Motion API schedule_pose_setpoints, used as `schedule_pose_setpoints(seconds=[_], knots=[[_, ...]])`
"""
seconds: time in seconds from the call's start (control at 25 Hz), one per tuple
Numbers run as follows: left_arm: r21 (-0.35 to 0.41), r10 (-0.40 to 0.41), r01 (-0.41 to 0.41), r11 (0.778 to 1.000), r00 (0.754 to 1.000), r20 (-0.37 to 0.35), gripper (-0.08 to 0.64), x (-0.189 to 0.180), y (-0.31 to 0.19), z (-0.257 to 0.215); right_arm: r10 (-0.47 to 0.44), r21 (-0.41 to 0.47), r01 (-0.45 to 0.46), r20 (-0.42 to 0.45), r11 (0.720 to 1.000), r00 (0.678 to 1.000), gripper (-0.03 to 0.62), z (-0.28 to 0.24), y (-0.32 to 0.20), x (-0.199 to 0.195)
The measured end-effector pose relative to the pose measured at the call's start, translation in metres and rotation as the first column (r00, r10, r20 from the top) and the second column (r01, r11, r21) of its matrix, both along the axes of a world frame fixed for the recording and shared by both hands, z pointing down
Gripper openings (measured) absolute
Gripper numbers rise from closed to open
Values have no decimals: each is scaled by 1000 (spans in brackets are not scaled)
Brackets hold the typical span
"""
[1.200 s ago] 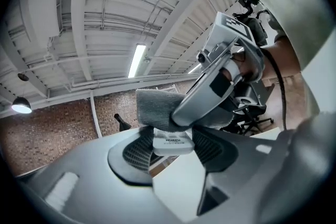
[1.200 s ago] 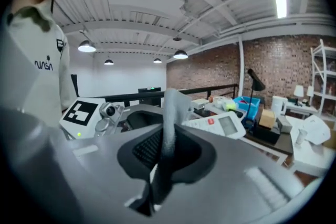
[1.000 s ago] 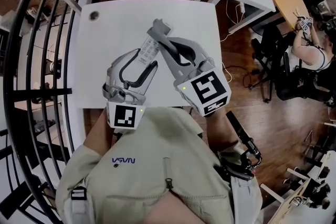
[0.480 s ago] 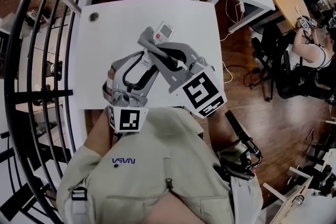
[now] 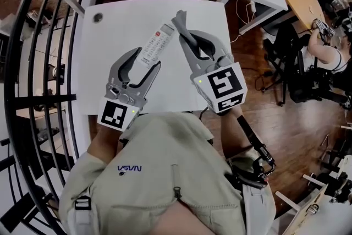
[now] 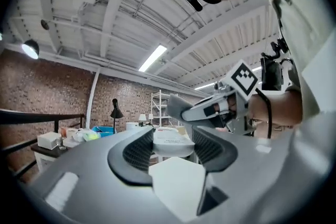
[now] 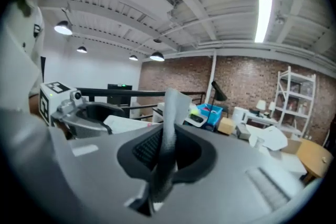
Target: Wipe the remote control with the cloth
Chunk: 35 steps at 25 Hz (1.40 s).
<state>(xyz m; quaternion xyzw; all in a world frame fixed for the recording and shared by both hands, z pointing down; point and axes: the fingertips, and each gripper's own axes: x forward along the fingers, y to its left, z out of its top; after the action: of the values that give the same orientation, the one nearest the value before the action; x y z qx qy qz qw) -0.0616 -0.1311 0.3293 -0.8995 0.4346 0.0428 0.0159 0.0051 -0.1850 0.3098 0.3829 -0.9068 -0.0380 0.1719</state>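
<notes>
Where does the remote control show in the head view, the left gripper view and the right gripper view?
Head view: remote control at upper centre, over the white table, one end in the left gripper's jaws.
Left gripper view: remote control low centre, gripped between that gripper's own jaws.
Right gripper view: probably the pale flat shape at left centre; not certain.
Shared landmark: the left gripper, seen in all three.

Open tabletop [image 5: 115, 36] ahead, black railing [image 5: 41, 98] along the left

NASA logo [image 5: 129, 169] in dark print on beige jacket [image 5: 165, 140], lower left of head view (seen upside down), lettering on remote control [image 5: 155, 45] too small to read
</notes>
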Motion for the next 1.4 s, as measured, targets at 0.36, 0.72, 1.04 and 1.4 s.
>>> schedule_pose_setpoints(seconds=[0.36,0.72,1.04,1.4], knots=[[36,43,-44,998,998,39,241,-2,0,5,-175,-94,177,24,980,984,28,22,30,-39],[-144,27,-71,987,959,-284,241,-19,-14,8,-98,-88,118,210,989,973,26,10,21,-11],[-326,-27,-217,920,796,-605,241,-30,-26,23,128,-85,-117,143,990,981,26,52,3,15],[-408,-32,-382,829,696,-717,242,-13,-20,48,76,1,-77,137,997,988,26,42,-2,-5]])
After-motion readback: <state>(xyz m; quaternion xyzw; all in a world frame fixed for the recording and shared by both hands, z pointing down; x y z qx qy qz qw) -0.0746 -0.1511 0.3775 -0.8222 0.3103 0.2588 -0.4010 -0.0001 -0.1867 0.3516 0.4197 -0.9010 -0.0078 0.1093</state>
